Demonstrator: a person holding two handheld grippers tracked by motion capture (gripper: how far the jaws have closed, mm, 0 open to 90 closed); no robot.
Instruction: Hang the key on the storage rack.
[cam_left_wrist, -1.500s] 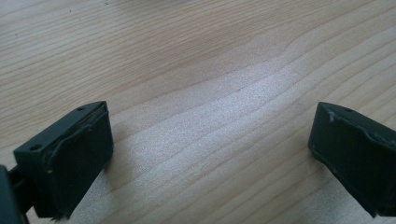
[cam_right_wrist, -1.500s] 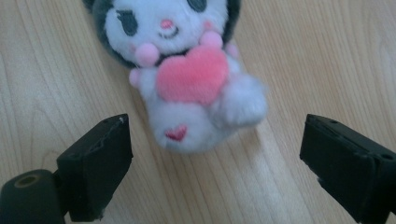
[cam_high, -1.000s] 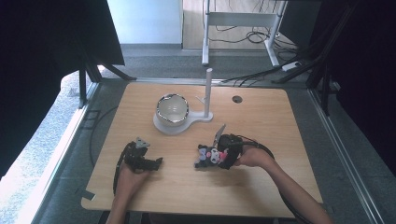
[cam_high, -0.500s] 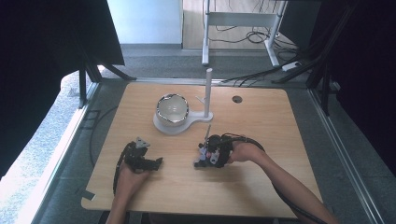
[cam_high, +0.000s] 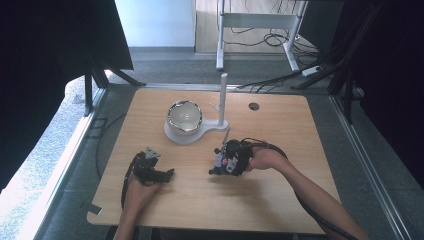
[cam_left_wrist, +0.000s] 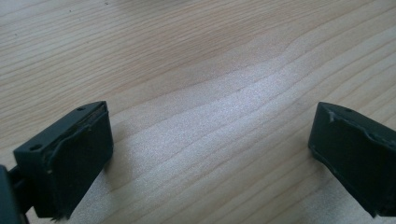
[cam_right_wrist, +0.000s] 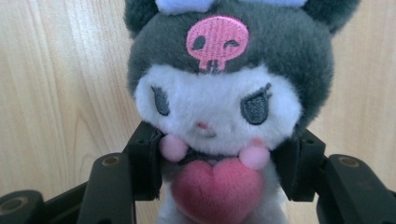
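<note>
A plush toy (cam_right_wrist: 215, 102) with a dark hood, a pink skull mark, a white face and a pink heart lies on the wooden table (cam_high: 300, 200). My right gripper (cam_right_wrist: 223, 156) is shut on its body just below the head. Its jaws have just been closing, with the toy between them. In the high view the right gripper (cam_high: 220, 165) and the plush toy (cam_high: 223, 161) sit right of the table's centre. My left gripper (cam_high: 167, 174) rests on the table at the front left. Its jaws (cam_left_wrist: 210, 149) are open, with bare wood between them.
A shiny bowl (cam_high: 184, 116) sits on a white base at mid table. A white upright post (cam_high: 223, 97) rises from the same base. A dark round hole (cam_high: 254, 106) lies further back. Cables trail from both grippers towards the front edge.
The right gripper has edged left onto the plush toy and its jaws have closed round it. The left hand and its gripper have stayed in place.
</note>
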